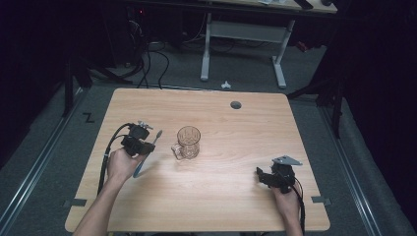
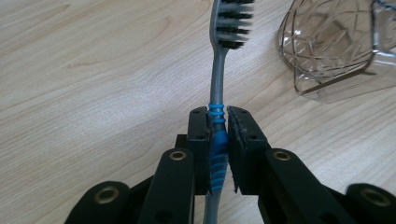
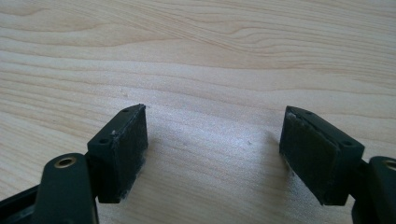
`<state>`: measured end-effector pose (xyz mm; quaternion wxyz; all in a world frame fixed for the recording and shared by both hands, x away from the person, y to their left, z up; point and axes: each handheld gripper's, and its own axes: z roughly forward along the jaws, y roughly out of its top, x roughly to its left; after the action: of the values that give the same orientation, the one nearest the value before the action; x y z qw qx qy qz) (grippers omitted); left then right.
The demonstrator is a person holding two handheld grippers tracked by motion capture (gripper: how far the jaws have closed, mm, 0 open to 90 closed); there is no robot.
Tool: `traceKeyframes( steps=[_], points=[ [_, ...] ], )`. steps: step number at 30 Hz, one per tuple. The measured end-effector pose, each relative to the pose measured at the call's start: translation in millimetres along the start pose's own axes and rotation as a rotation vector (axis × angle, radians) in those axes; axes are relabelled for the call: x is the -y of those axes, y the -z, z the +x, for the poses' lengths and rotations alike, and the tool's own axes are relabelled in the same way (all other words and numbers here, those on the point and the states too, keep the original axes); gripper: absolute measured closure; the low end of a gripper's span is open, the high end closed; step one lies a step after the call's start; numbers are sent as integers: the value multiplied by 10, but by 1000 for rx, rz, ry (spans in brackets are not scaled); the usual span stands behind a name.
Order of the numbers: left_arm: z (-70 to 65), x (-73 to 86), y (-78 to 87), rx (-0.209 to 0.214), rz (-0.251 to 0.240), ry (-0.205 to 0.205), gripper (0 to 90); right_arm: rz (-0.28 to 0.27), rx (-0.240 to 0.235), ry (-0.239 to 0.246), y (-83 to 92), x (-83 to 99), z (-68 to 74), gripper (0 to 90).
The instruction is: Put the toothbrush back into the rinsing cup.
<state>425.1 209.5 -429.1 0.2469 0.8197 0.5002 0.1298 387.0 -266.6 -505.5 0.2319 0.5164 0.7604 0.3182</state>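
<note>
In the left gripper view the toothbrush bristles and glass mug run off the top edge.

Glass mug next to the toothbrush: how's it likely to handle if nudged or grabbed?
The glass mug stands upright on the table; it looks squat, so a nudge would probably slide it. Cut, shiny walls suggest slippery and breakable. Its side handle likely makes it swivel if pushed off-centre.

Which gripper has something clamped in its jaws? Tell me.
The left gripper: its jaws are shut on the toothbrush handle. The right gripper stands open over bare table.
</note>
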Motion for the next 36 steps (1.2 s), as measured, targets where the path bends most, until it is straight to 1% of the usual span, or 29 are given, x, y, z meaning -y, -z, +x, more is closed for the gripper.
traceKeyframes(
  steps=[2,3,5,10,11,13,21,23,24,25,28,35,36],
  points=[
    [-14,4,33,5,-16,1,796,0,0,0,0,0,0,237],
    [-14,4,33,5,-16,1,796,0,0,0,0,0,0,237],
    [-36,9,83,15,-34,-5,797,0,0,0,0,0,0,237],
    [-72,22,166,30,-77,-6,799,0,0,0,0,0,0,237],
    [-72,22,166,30,-77,-6,799,0,0,0,0,0,0,237],
    [-88,26,202,39,-96,-10,799,0,0,0,0,0,0,237],
    [-125,36,260,51,-123,-18,801,0,0,0,0,0,0,237],
    [-141,41,292,55,-139,-23,801,0,0,-1,0,0,1,237],
    [-141,41,292,55,-139,-23,801,0,0,-1,0,0,1,237],
    [-140,43,318,61,-154,-22,801,0,0,0,0,0,0,237],
    [-142,50,350,72,-179,-17,802,0,0,-1,-1,0,1,237],
    [-169,46,387,93,-210,-13,803,0,1,-2,-1,-1,1,237],
    [-173,50,402,96,-222,-10,803,0,1,-2,-1,-1,1,237]
  ],
)
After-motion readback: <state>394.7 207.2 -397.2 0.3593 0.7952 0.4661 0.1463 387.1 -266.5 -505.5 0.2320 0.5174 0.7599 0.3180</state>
